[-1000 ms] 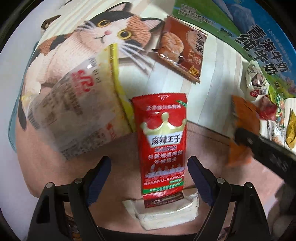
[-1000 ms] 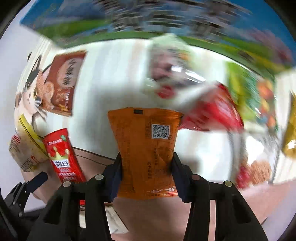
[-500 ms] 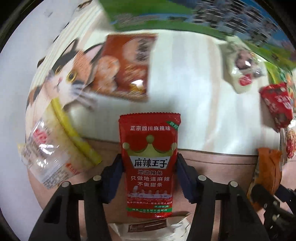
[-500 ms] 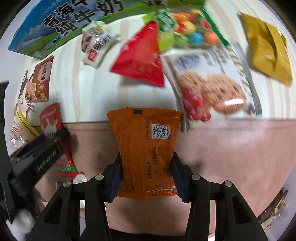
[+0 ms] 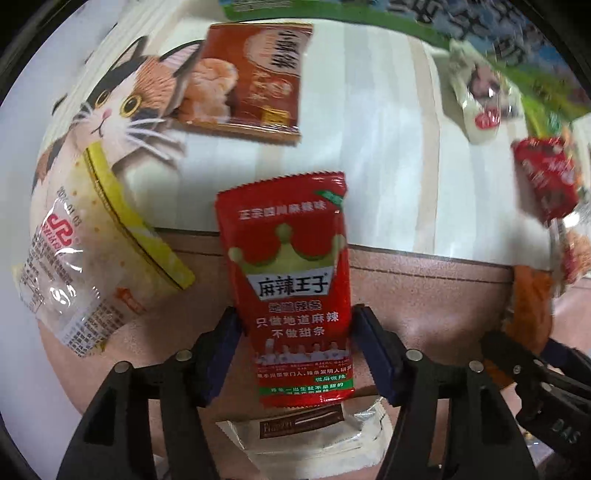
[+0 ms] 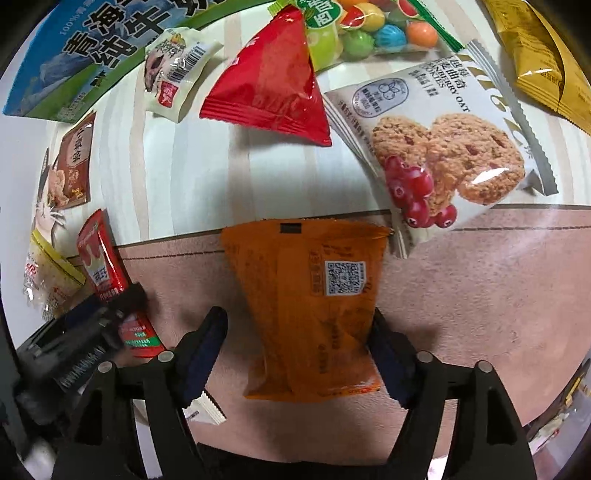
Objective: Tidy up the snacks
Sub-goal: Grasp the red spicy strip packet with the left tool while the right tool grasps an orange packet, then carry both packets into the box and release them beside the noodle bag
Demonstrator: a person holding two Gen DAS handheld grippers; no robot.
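Observation:
A red spicy-strip packet (image 5: 295, 288) lies lengthwise on the pink surface (image 5: 424, 295), over a white packet (image 5: 306, 439). My left gripper (image 5: 297, 317) straddles its lower half; the jaws are opening and the pads stand just off its edges. An orange packet (image 6: 306, 306) with a QR code rests on the same pink surface (image 6: 480, 295) in the right wrist view. My right gripper (image 6: 297, 321) is around it with jaws opening, a clear gap on the left side. The left gripper's finger (image 6: 92, 332) shows at the left, over the red packet (image 6: 107, 273).
On the striped cat-print cloth (image 5: 369, 147) lie a brown packet (image 5: 255, 77), a clear yellow-edged packet (image 5: 92, 251), a small white packet (image 6: 177, 74), a red triangular packet (image 6: 269, 85), a cookie packet (image 6: 443, 147), sweets (image 6: 369, 29), a gold packet (image 6: 543, 59) and a milk carton (image 6: 74, 62).
The left jaws closed onto the red packet, then eased off it. The right jaws spread away from the orange packet, which has settled lower on the pink surface.

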